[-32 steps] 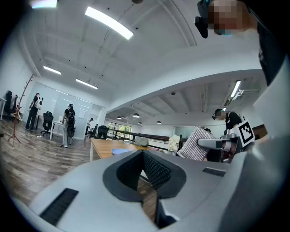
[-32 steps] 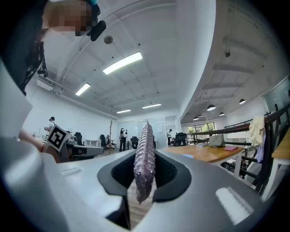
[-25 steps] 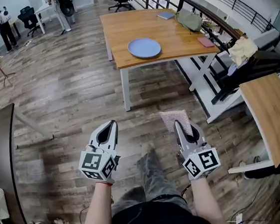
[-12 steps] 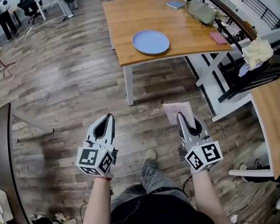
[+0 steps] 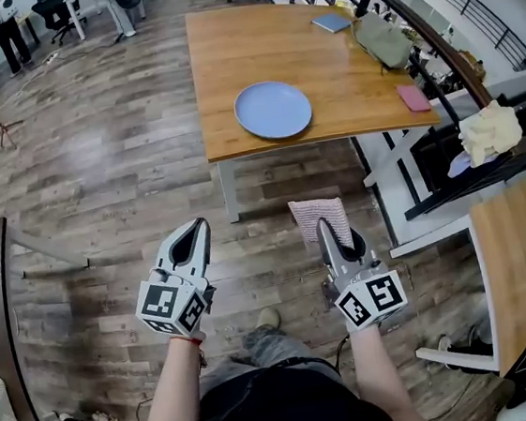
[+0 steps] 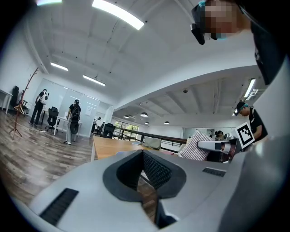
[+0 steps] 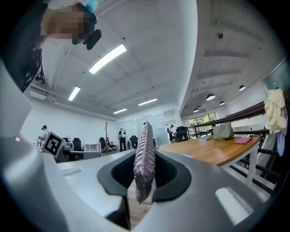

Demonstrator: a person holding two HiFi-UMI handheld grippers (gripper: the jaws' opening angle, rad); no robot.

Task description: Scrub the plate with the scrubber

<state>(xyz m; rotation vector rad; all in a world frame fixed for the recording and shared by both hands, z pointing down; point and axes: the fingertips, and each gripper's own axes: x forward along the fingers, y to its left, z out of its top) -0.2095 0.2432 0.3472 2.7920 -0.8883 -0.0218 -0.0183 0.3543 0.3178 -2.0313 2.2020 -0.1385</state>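
1. Gripping the scrubber, my right tool is clenched on its lower edge.
2. Left tool: jaws together, holding nothing.
3. Plate: flat on the desk, near its front edge, well apart from both tools; wooden floor lies between.
4. Behind the plate: grey bag, blue book, pink pad.
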